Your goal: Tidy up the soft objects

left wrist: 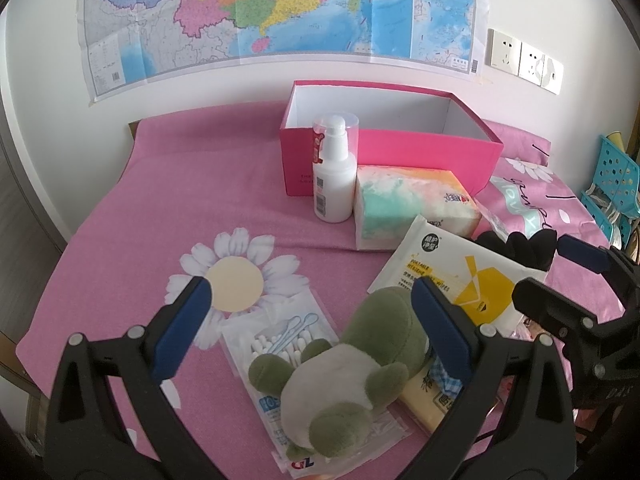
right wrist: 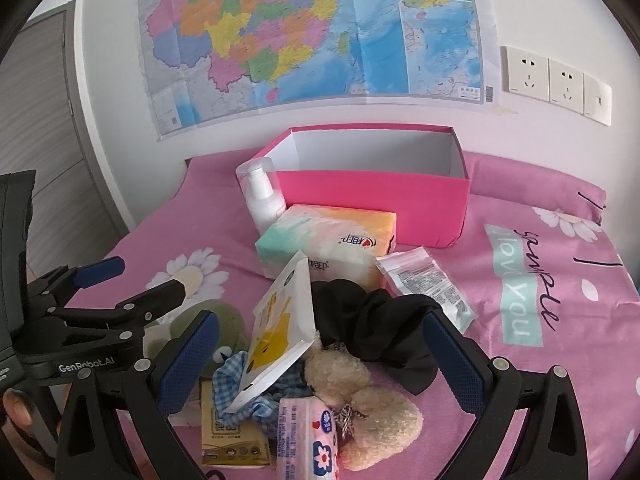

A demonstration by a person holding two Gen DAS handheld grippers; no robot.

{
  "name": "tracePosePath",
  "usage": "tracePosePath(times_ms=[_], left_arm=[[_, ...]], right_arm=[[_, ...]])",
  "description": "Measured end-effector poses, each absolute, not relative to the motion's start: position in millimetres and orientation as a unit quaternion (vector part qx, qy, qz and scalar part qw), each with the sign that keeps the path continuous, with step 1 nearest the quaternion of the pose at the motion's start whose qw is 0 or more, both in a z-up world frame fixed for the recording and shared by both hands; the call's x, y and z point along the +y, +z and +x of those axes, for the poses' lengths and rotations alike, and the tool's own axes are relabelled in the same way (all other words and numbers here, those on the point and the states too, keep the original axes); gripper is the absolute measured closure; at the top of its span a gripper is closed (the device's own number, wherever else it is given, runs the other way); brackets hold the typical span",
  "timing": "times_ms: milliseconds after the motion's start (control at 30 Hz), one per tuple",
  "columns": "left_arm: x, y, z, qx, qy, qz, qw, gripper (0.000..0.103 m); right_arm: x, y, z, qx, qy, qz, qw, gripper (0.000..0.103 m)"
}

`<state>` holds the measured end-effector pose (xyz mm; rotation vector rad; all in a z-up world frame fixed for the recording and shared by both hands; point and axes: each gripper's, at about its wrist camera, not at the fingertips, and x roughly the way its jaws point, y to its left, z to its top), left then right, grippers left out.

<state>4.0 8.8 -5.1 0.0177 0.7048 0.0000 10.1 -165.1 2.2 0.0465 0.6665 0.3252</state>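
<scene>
A green and white plush frog [left wrist: 344, 364] lies on the pink bed between the fingers of my open left gripper [left wrist: 316, 336], on a bag of cotton swabs [left wrist: 276, 344]. My open right gripper [right wrist: 320, 360] hovers over a pile: a beige teddy bear [right wrist: 360, 392], a black cloth [right wrist: 376, 320], a blue checked cloth [right wrist: 248, 392] and a tilted wet wipes pack [right wrist: 280, 320]. A pink open box [left wrist: 384, 128] stands at the back, also in the right wrist view [right wrist: 372, 196]. The left gripper [right wrist: 120, 292] shows at the left of the right wrist view.
A white pump bottle [left wrist: 332, 172] and a tissue pack [left wrist: 412, 204] stand before the box. A yellow packet [right wrist: 228, 432], a pink tissue packet [right wrist: 308, 436] and a clear sachet [right wrist: 424, 280] lie around the pile. A map and sockets hang on the wall. A teal basket [left wrist: 616, 184] stands right.
</scene>
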Motion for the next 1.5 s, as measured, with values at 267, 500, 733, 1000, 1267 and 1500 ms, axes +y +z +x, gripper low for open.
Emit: tracePosePath(times_ms=[267, 500, 733, 1000, 1267, 1500], left_arm=[[9, -10, 7, 0.351, -0.001, 0.007, 0.936, 0.003], [11, -13, 9, 0.356, -0.003, 0.004, 0.934, 0.003], [18, -19, 14, 0.363, -0.008, -0.004, 0.932, 0.003], [25, -26, 22, 0.375, -0.019, -0.010, 0.927, 0.003], [27, -26, 31, 0.377, -0.050, -0.017, 0.925, 0.003], [24, -26, 39, 0.381, -0.086, -0.009, 0.921, 0.003]], right_arm=[[-164, -1, 12, 0.336, 0.166, 0.026, 0.927, 0.000], [-161, -5, 14, 0.348, 0.176, 0.026, 0.921, 0.004], [-161, -8, 17, 0.363, 0.190, 0.035, 0.911, 0.027], [-159, -4, 15, 0.368, 0.183, 0.029, 0.911, 0.042], [-154, -6, 9, 0.367, 0.199, 0.016, 0.908, 0.046], [-147, -17, 23, 0.380, 0.212, 0.019, 0.900, 0.080]])
